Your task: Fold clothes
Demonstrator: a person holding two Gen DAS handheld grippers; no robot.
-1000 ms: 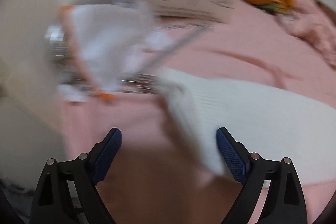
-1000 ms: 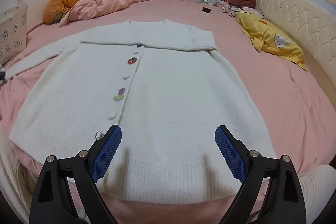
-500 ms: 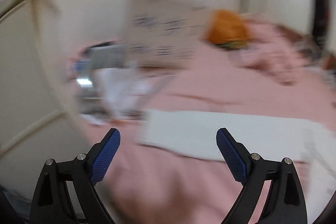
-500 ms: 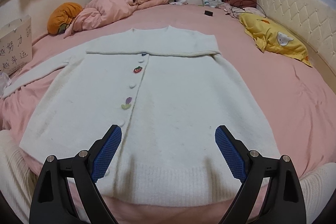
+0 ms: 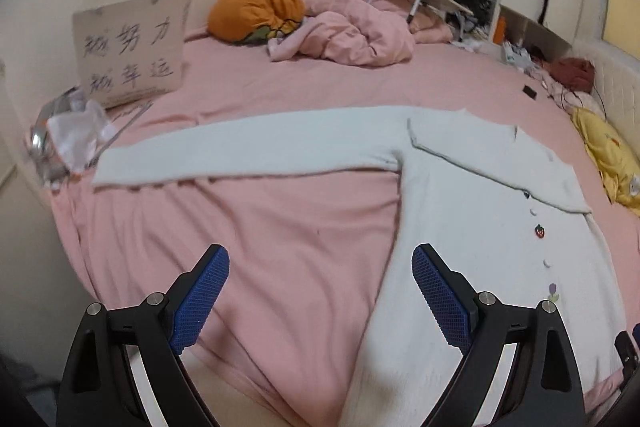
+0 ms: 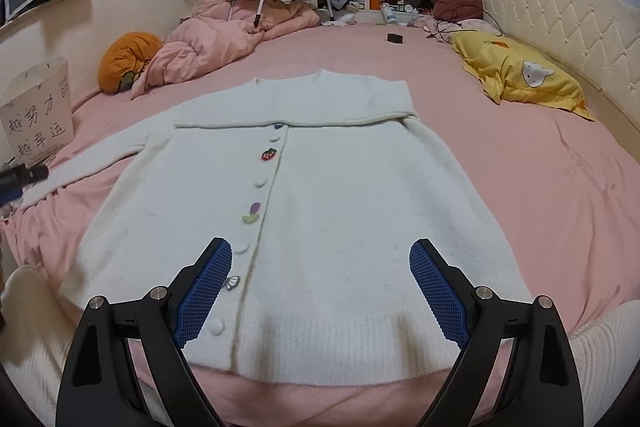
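A white knit cardigan (image 6: pixel 328 195) with a strawberry button lies flat, front up, on the pink bed. One sleeve is folded across its chest. The other sleeve (image 5: pixel 240 151) stretches out flat to the left. My right gripper (image 6: pixel 320 291) is open and empty, hovering over the cardigan's hem. My left gripper (image 5: pixel 320 299) is open and empty, above the pink sheet beside the cardigan's left side edge (image 5: pixel 400 247).
A paper bag with Chinese writing (image 5: pixel 128 43) and plastic clutter (image 5: pixel 72 139) sit by the sleeve's cuff. An orange cushion (image 5: pixel 256 11) and a crumpled pink blanket (image 5: pixel 352 31) lie at the back. A yellow pillow (image 6: pixel 520 75) lies at the right by the padded headboard.
My left gripper has swung right from the sleeve cuff and clutter to face the sleeve and cardigan body. My right gripper has drawn back a little. The cardigan has not moved.
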